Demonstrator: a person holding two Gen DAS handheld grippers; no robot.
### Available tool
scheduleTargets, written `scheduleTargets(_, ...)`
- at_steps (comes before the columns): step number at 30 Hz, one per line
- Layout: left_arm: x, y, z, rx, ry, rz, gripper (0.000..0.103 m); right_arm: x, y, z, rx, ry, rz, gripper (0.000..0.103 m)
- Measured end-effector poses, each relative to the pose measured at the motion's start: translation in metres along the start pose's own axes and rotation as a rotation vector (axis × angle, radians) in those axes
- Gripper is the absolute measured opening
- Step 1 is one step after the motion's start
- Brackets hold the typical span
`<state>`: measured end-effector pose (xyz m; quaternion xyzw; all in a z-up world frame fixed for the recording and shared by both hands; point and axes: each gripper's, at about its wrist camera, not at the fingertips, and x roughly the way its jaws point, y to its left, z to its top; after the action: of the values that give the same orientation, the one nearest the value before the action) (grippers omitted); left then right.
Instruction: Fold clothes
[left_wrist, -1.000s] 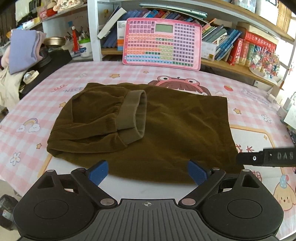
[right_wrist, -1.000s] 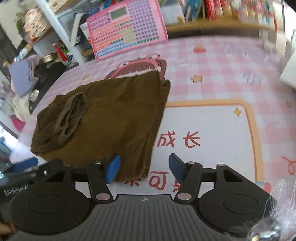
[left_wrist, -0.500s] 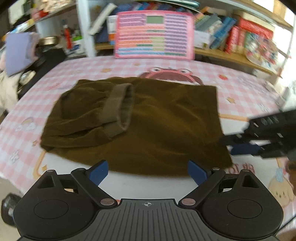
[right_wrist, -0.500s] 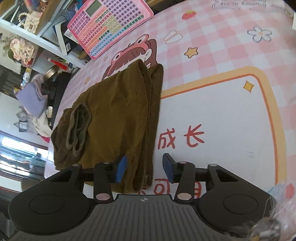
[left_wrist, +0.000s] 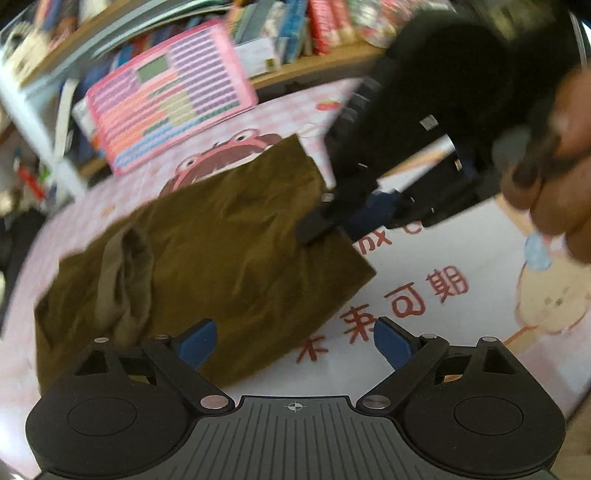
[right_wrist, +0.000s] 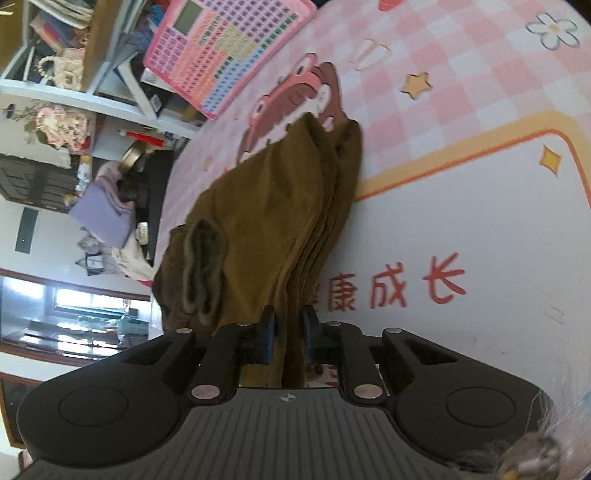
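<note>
While the brown garment (left_wrist: 221, 236) lies folded on the pink checked tablecloth (right_wrist: 461, 85), its edge nearest the right gripper (right_wrist: 289, 332) is gathered into several stacked layers. That gripper's jaws are closing, standing narrow, with the layered edge of the garment between the blue pads (right_wrist: 266, 334); the cloth fills the gap and the pads appear to press on it. In the left wrist view the same gripper (left_wrist: 332, 218) meets the garment's right-hand edge, with a hand (left_wrist: 554, 162) behind it, though that part is blurred and detail is poor.

Observed on the left gripper (left_wrist: 293, 341): jaws wide, closing slightly, blue pads (left_wrist: 197, 341) well apart. One pad sits over the near edge of the garment; the other sits over bare white cloth printed with red characters (left_wrist: 406, 299). Nothing is gripped between them.

A ribbed cuff (left_wrist: 123, 280) is folded over on the garment's left portion. Behind the table a pink keyboard toy (left_wrist: 170, 107) leans against a bookshelf (left_wrist: 314, 22).
</note>
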<state>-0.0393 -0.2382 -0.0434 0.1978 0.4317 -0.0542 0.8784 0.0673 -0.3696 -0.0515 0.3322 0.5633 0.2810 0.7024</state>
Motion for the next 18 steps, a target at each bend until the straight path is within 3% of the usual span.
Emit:
scheduleTargets(4, 0.013, -0.019, 0.006, 0.145, -0.025, 0.093, 0.08, 0.001, 0.008, 0.002, -0.013, 0.015, 0.001, 0.014)
scheduleTargets(6, 0.019, -0.025, 0.007, 0.19, -0.054, 0.168, 0.068, 0.0, 0.011, 0.004, -0.026, 0.016, 0.001, 0.014)
scheduleTargets(8, 0.022, -0.026, 0.009, 0.199, -0.072, 0.189, 0.052, 0.0, 0.011, 0.005, -0.032, 0.018, -0.005, 0.016)
scheduleTargets(9, 0.022, -0.026, 0.011, 0.196, -0.08, 0.181, 0.04, -0.001, 0.01, 0.005, -0.029, 0.015, -0.013, 0.022)
scheduleTargets(10, 0.022, -0.025, 0.012, 0.192, -0.092, 0.169, 0.033, -0.002, 0.009, 0.006, -0.023, 0.006, -0.02, 0.041)
scheduleTargets(12, 0.02, -0.023, 0.013, 0.178, -0.113, 0.142, 0.015, -0.007, 0.004, 0.009, -0.011, -0.023, -0.018, 0.059)
scheduleTargets(18, 0.005, -0.012, 0.017, 0.111, -0.139, 0.067, 0.007, -0.002, -0.018, 0.023, 0.11, -0.036, -0.008, 0.063)
